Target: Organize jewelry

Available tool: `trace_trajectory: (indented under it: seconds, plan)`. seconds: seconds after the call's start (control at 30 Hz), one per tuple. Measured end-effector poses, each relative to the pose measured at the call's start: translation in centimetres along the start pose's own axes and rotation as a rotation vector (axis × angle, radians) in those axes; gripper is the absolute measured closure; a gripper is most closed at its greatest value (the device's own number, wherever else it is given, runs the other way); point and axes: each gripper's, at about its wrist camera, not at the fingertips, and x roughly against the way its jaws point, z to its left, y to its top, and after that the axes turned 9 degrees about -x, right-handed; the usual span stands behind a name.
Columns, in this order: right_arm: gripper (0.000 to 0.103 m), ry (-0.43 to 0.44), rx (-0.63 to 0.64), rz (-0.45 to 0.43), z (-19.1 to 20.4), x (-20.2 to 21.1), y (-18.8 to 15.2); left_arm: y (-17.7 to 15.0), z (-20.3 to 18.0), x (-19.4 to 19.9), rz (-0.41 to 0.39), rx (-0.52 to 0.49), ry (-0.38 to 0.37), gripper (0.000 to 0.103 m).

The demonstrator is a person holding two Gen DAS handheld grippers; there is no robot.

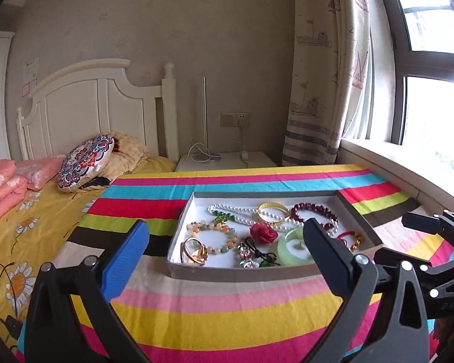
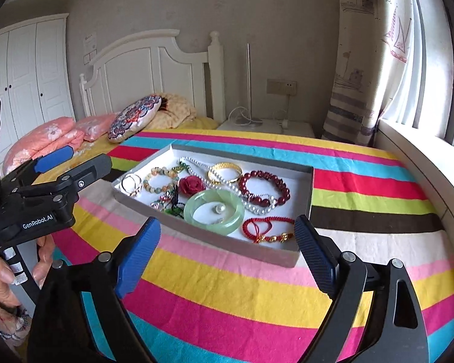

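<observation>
A shallow grey box (image 1: 242,272) (image 2: 215,239) with a white inside lies on the striped cloth. It holds a pearl necklace (image 1: 236,210), a gold bangle (image 1: 274,213) (image 2: 224,166), a dark red bead bracelet (image 1: 314,208) (image 2: 248,181), a red rose (image 1: 263,232) (image 2: 191,185), a green jade bangle (image 1: 290,246) (image 2: 210,195), a pastel bead bracelet (image 1: 215,239) and a red string bracelet (image 2: 248,227). My left gripper (image 1: 227,225) (image 2: 90,155) hovers open before the box's near left side, holding nothing. At the box's near right corner my right gripper (image 2: 227,222) (image 1: 420,236) is open and holds nothing.
The striped cloth (image 2: 257,302) covers a table beside a bed (image 1: 21,227) with a round patterned cushion (image 1: 84,163) and folded pink quilts. A white windowsill (image 2: 423,157) runs along the right, and a nightstand (image 1: 227,160) stands behind. A hand (image 2: 3,272) grips the left gripper's handle.
</observation>
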Motion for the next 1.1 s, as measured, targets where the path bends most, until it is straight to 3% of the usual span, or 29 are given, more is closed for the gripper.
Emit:
trace_trajectory:
  seconds: [0.2, 0.3, 1.1]
  plan:
    - [0.017, -0.078, -0.037, -0.009, 0.7, -0.7, -0.8, -1.7, -0.5, -0.7, 0.052, -0.003, -0.023, 0.002]
    - [0.017, -0.103, -0.056, -0.010, 0.3, -1.0, -1.0, -1.9, -0.4, -0.7, 0.039, 0.002, -0.018, 0.002]
    - [0.017, -0.135, -0.085, -0.014, -0.1, -1.7, -1.5, -2.1, -1.0, -0.7, 0.045, -0.034, 0.034, 0.002]
